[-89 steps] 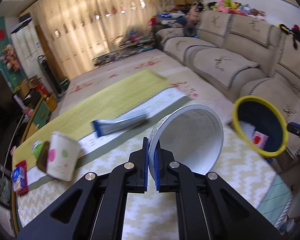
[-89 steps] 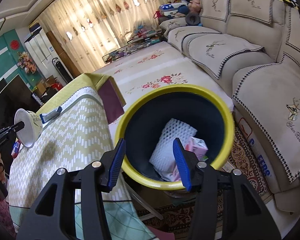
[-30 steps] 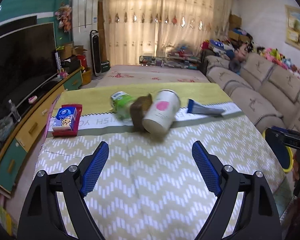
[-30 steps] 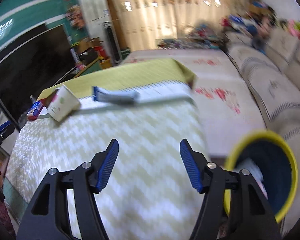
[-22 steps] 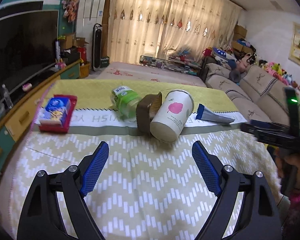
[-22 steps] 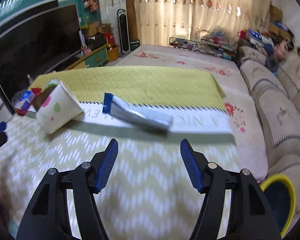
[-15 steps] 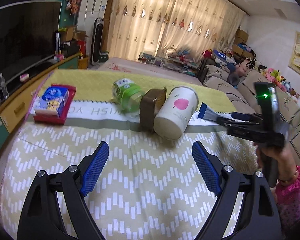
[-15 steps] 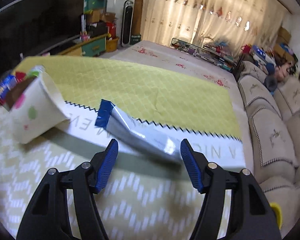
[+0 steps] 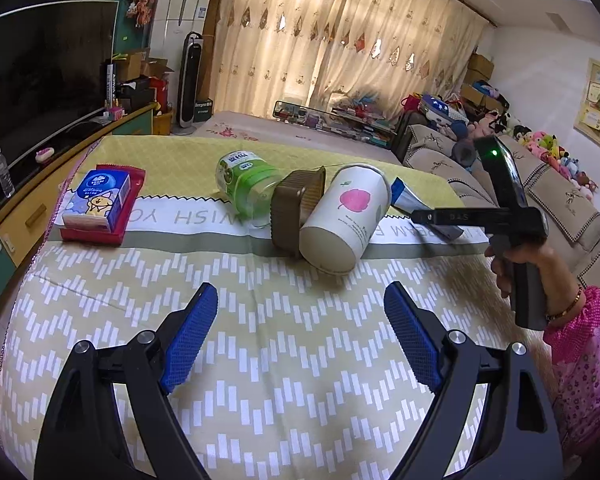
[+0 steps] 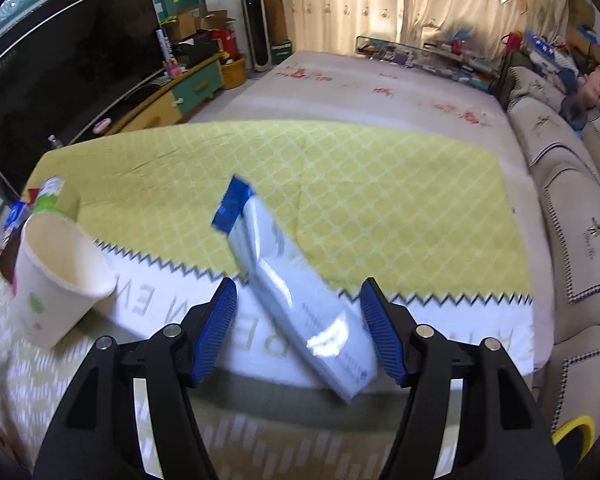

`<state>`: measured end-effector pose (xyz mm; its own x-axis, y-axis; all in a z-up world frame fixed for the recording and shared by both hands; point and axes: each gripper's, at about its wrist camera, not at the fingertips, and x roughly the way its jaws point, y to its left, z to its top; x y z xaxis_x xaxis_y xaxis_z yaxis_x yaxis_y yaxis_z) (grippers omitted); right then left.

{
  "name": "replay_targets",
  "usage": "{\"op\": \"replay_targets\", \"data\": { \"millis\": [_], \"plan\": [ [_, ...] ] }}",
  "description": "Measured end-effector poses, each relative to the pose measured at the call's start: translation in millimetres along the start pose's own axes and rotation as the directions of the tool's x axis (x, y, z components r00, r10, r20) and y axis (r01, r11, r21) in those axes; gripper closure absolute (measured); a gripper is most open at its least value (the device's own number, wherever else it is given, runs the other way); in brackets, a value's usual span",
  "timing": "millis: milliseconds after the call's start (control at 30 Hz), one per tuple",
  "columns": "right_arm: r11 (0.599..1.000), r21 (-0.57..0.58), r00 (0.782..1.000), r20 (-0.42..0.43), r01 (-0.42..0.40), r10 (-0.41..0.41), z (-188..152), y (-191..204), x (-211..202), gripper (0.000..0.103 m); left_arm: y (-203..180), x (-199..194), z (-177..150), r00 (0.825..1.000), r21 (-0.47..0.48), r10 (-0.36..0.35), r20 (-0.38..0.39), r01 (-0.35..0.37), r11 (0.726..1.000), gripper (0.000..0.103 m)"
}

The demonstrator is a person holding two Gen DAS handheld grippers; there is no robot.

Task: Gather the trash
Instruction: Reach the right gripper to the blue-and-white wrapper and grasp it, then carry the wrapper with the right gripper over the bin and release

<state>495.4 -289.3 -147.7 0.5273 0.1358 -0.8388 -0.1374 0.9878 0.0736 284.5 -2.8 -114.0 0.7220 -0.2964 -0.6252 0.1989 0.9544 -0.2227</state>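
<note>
Left wrist view: the left gripper [image 9: 296,336] has dropped closer to the table [image 9: 260,344], jaws wide and empty, with the cup [image 9: 346,220] lying just ahead.

Right wrist view: the right gripper [image 10: 298,328] has swung away from the bin [image 10: 572,436] to the packet [image 10: 300,304], right of the cup. Its unclenched pads [image 10: 216,328] straddle the packet, so a grab looks imminent.

one paper cup [image 9: 346,220] ahead of the left claw, one brown tray [image 9: 296,206] beside it, one green jar [image 9: 246,180], one tissue pack [image 9: 98,200] far left, one silver wrapper [image 10: 296,292] between the right claw's fingers
</note>
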Motion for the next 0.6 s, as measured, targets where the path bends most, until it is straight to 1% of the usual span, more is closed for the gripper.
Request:
{"op": "replay_targets", "data": {
  "millis": [67, 133, 200, 233, 300, 400, 500, 600],
  "plan": [
    [0.999, -0.029, 1.000, 0.009, 0.013, -0.013, -8.4, 4.3, -2.9, 0.041, -1.7, -0.8, -0.3, 1.000, 0.007, -0.005, -0.001, 0.005, 1.000, 0.019],
    [0.999, -0.043, 1.000, 0.012, 0.021, -0.021, -14.3, 9.7, -8.6, 0.043, -5.1, 0.5, -1.4, 1.000, 0.019, -0.005, -0.004, 0.006, 1.000, 0.019],
    [0.999, -0.049, 1.000, 0.014, 0.005, -0.004, -24.5, 14.2, -17.5, 0.054, -7.0, 1.8, -2.3, 1.000, 0.026, -0.002, -0.007, 0.002, 1.000, 0.019],
    [0.998, -0.056, 1.000, 0.013, -0.003, 0.003, -30.4, 17.2, -20.8, 0.057, -7.1, 2.7, -2.1, 1.000, 0.026, -0.002, -0.010, 0.002, 1.000, 0.019],
    [0.997, -0.074, 1.000, 0.012, -0.011, 0.012, -39.2, 24.7, -27.1, 0.072, -8.4, 4.0, -2.3, 1.000, 0.025, -0.003, -0.012, 0.003, 1.000, 0.019],
    [0.997, -0.075, 1.000, 0.012, -0.020, 0.021, -51.0, 32.4, -34.7, 0.083, -9.2, 5.9, -4.0, 1.000, 0.027, 0.002, -0.018, -0.002, 1.000, 0.019],
    [0.997, -0.032, 0.998, 0.011, -0.069, 0.069, -60.2, 33.9, -44.2, 0.086, -11.0, 6.5, -5.1, 1.000, 0.029, 0.001, -0.021, -0.001, 1.000, 0.019],
    [0.994, -0.010, 0.994, 0.022, -0.111, 0.111, -76.1, 35.0, -62.1, 0.087, -12.0, 8.1, -5.5, 1.000, 0.032, -0.001, -0.020, 0.002, 0.999, 0.019]
  ]
}}
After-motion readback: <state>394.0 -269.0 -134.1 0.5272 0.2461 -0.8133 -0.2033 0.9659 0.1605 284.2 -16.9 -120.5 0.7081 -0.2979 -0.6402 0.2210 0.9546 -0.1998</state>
